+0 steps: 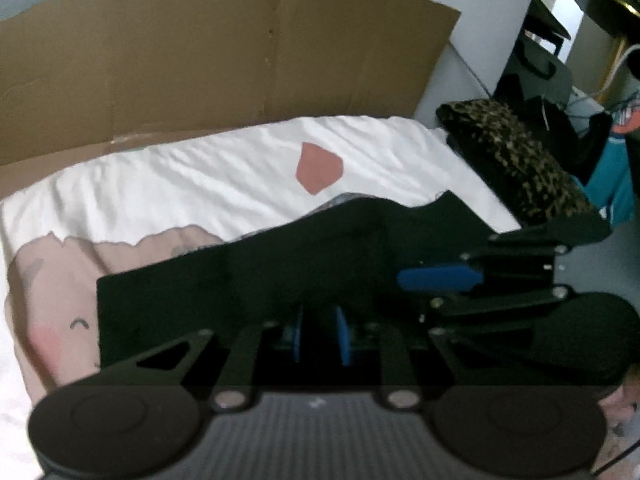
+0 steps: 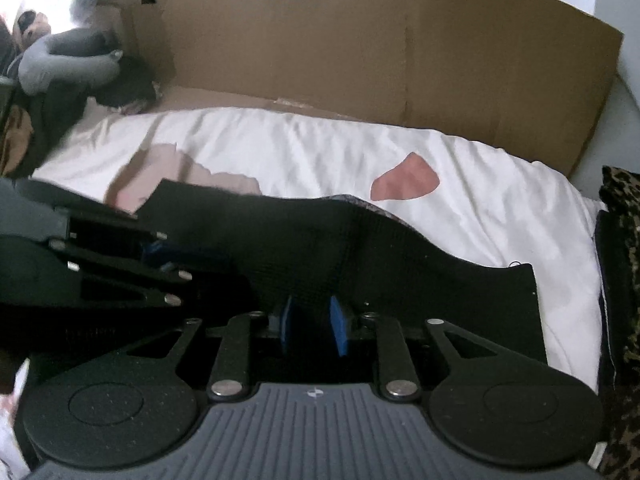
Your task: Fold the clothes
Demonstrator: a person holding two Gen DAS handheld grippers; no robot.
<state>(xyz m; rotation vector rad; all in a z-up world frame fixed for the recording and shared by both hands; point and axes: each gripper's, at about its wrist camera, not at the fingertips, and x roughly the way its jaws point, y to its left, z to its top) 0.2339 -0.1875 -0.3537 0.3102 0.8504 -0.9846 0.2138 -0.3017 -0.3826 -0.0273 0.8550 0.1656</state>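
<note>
Black knit fabric, the garment (image 1: pixel 248 280), fills the left wrist view, lying on the bed (image 1: pixel 200 176) over its white cover, toward the near edge. The left tongs (image 1: pixel 320 336) are nearly closed, blue pads pinching a raised ridge of the cloth. The right tongs (image 1: pixel 440 280) enter from the right, just beside, reaching into the same fabric. Keep both grips at equal height and draw the edge evenly so the fold line stays straight.

Right wrist view: the right tongs (image 2: pixel 312 324) stand partly closed with a ridge of the black garment (image 2: pixel 400 264) gathered between the pads; the grip appears firm. The left tongs (image 2: pixel 160 256) sit near, at the left. Carry the held edge toward the bed's far edge, where cardboard (image 2: pixel 360 48) stands, without stretching the knit.

No brand, label or legible writing is visible in either view.
</note>
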